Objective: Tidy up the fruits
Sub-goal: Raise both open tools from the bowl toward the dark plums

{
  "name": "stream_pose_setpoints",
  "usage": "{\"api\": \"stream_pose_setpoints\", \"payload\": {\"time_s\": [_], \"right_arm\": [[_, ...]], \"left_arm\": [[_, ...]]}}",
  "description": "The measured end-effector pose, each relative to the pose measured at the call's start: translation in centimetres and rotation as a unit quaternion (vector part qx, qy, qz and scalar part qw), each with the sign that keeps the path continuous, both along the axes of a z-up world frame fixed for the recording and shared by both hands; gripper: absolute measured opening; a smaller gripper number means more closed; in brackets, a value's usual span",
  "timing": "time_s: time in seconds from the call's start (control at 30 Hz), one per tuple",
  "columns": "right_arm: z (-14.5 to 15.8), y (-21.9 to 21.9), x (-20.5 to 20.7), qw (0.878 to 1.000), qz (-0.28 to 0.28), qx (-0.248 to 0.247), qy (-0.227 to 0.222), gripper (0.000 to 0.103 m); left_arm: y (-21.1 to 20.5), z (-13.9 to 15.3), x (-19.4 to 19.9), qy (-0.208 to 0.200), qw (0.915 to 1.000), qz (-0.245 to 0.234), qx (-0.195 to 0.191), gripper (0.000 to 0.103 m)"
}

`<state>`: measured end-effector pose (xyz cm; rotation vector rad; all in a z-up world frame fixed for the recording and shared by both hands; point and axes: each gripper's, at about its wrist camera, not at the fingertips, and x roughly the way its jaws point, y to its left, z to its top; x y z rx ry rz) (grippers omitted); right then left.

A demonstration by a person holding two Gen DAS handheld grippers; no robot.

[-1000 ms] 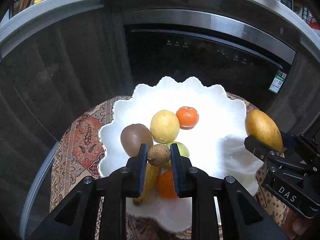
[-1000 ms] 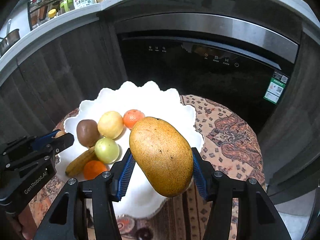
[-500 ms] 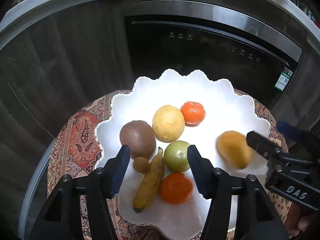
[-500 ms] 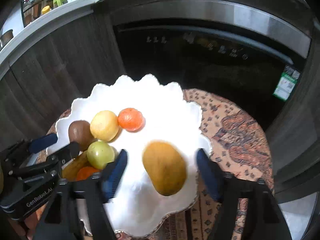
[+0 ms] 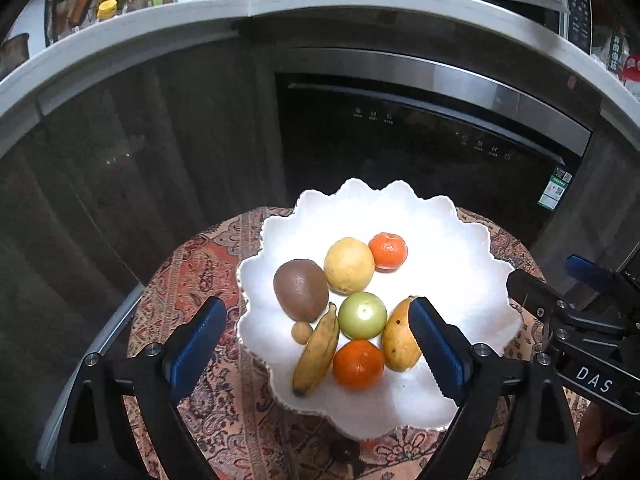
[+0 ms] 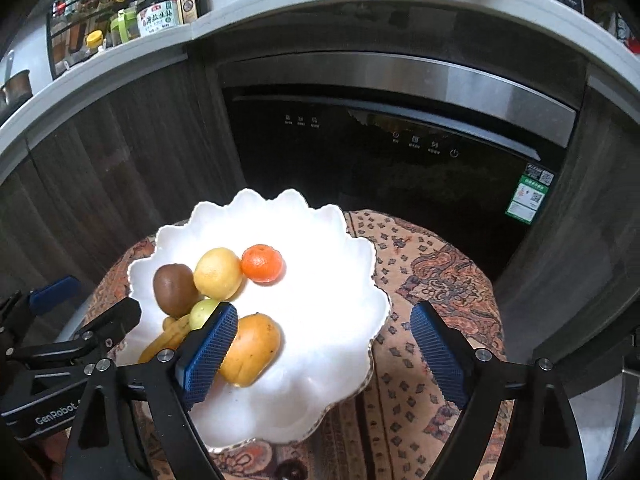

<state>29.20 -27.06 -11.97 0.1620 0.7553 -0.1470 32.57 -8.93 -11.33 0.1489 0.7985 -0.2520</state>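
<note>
Both drops look done: left hand-held gripper (image 5: 316, 344) stands wide and empty above the near edge of the white plate (image 5: 460, 240), jaws just been opening with nothing clamped between them; the fruit merely sits in the gap below. Right hand-held gripper (image 6: 320, 344) likewise released, jaws just been opening, its pads clear of the mango (image 6: 250, 348), which lies on the plate just beside its left pad. My read is that both hold above the plate so the fruit settles without being nudged. The fruit is all on the plate, bunched toward the left and near part: kiwi (image 5: 300, 289), lemon (image 5: 349, 265), far tangerine (image 5: 388, 251), green apple (image 5: 363, 315), banana (image 5: 317, 354), near tangerine (image 5: 358, 364) and a small brown nut-like fruit (image 5: 301, 332) beside the kiwi and banana. The plate sits on a patterned cloth (image 5: 192, 280) over a small round counter. Hidden: in the left view a pad covers part of the mango; in the right view the near tangerine and small fruit are blocked. I can't tell exactly what the small fruit is.
</note>
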Motion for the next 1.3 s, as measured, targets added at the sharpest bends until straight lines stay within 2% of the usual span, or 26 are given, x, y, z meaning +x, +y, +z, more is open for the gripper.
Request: {"api": "stream_pose_setpoints", "payload": {"time_s": [0.3, 0.67, 0.87, 1.3], "right_arm": [[1.6, 0.6, -2.3, 1.0, -0.002, -0.003, -0.011, 0.089], [2.4, 1.0, -4.7, 1.0, -0.008, -0.011, -0.016, 0.089], [2.1, 0.9, -5.9, 1.0, -0.013, -0.011, -0.013, 0.089], [-0.2, 1.3, -8.0, 1.0, -0.018, -0.01, 0.006, 0.089]], "left_arm": [[1.0, 1.5, -2.7, -0.011, 0.9999, 0.007, -0.005, 0.093], [1.4, 1.9, -5.0, -0.018, 0.9998, 0.005, -0.012, 0.093], [1.6, 2.1, -6.4, -0.035, 0.9993, 0.012, -0.01, 0.093], [1.7, 0.3, -8.5, -0.027, 0.9996, 0.005, -0.003, 0.093]]}}
